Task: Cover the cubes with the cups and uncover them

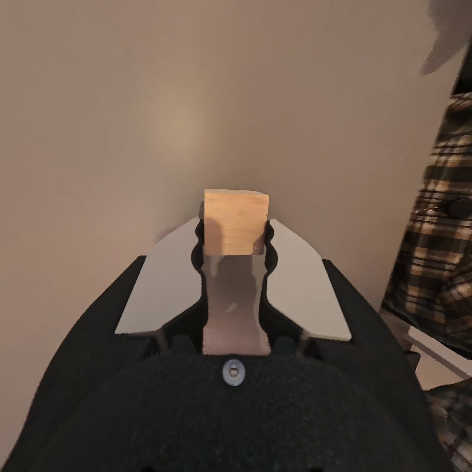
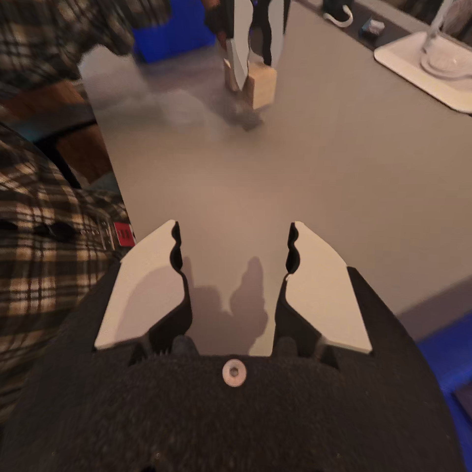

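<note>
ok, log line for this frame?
left gripper: shut on wooden cube, off table | right gripper: open, empty, above table | cups: none visible

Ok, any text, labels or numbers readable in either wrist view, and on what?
Nothing can be read in either view.
Red tag on the plaid shirt: dark marks, too blurred to read.
Small dark box far off at top right: too small and blurred to read.
Wooden cube held in the left gripper: no marking shows.
</note>
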